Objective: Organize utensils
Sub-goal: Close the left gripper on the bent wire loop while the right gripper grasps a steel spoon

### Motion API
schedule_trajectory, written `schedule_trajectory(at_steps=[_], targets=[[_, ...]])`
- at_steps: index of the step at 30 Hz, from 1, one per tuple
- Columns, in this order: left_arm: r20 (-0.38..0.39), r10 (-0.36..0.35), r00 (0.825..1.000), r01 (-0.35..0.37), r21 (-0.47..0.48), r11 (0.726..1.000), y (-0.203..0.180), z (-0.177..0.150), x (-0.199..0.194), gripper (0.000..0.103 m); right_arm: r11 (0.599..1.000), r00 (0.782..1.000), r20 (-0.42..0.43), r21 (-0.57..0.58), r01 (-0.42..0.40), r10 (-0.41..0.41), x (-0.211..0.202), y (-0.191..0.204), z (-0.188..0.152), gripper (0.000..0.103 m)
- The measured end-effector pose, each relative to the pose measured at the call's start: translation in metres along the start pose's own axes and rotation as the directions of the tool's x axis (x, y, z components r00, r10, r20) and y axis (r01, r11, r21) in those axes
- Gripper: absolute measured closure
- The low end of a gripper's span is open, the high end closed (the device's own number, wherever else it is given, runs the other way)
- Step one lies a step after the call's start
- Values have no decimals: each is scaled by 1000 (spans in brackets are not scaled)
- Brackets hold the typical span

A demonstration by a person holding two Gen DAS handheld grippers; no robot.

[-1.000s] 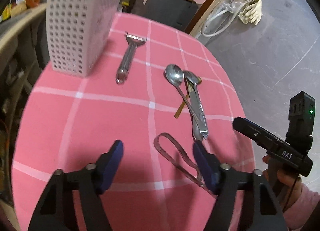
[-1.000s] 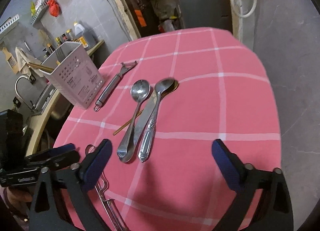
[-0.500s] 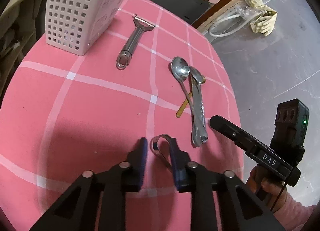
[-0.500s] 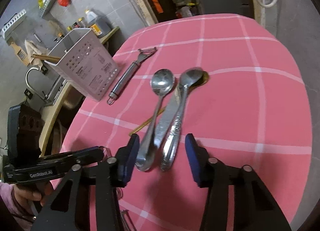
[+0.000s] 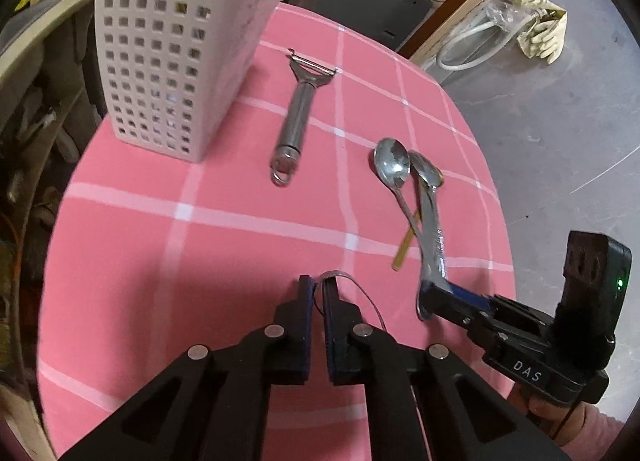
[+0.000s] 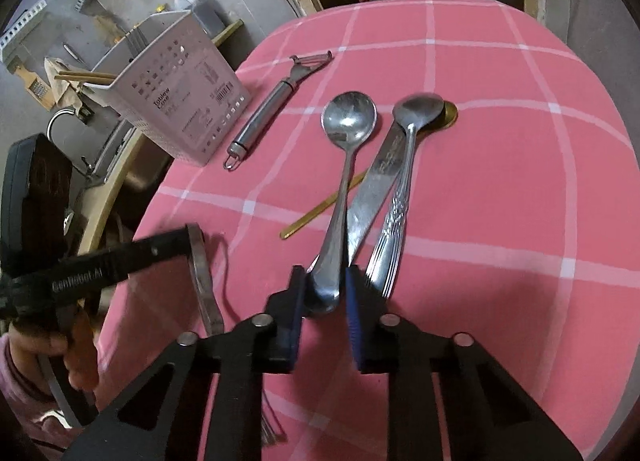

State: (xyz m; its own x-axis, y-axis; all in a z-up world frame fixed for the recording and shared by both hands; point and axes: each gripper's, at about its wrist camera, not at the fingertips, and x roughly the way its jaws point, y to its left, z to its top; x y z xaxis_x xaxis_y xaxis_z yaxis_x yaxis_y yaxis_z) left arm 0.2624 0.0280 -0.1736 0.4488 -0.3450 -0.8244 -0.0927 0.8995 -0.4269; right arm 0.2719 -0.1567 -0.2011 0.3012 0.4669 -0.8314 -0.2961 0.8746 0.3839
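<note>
My left gripper (image 5: pixel 316 291) is shut on the thin looped metal handle (image 5: pixel 340 275) of a utensil (image 6: pixel 202 277) near the table's front edge. My right gripper (image 6: pixel 324 293) has its jaws closing around the handle end of the larger spoon (image 6: pixel 346 149), with both pads against it. The spoon still lies on the pink checked cloth (image 6: pixel 500 189). Beside it lie a table knife (image 6: pixel 376 185), a patterned spoon (image 6: pixel 404 181) and a gold utensil (image 6: pixel 320 209) underneath. From the left wrist view the right gripper (image 5: pixel 430 293) is at the spoon (image 5: pixel 394 169) handle's end.
A white perforated utensil basket (image 5: pixel 176 45) stands at the table's back left, holding chopsticks (image 6: pixel 84 77). A steel peeler (image 5: pixel 298 117) lies next to it. The round table's edge drops to grey floor on the right. A sink counter (image 6: pixel 120 177) sits to the left.
Both grippers came forward and down and went from wide open to closed, the left onto the looped handle, the right around the spoon's handle end.
</note>
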Motion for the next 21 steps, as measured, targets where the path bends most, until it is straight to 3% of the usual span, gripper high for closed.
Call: schedule_trajectory(at_steps=[14, 21], targets=[[-30, -8, 1000, 8, -2, 1000, 23, 2, -4, 98, 998, 999, -43, 57, -28, 30, -15, -4, -30, 90], [-35, -16, 999, 16, -8, 1000, 24, 2, -2, 98, 999, 1000, 4, 30, -22, 22, -17, -11, -11, 85]])
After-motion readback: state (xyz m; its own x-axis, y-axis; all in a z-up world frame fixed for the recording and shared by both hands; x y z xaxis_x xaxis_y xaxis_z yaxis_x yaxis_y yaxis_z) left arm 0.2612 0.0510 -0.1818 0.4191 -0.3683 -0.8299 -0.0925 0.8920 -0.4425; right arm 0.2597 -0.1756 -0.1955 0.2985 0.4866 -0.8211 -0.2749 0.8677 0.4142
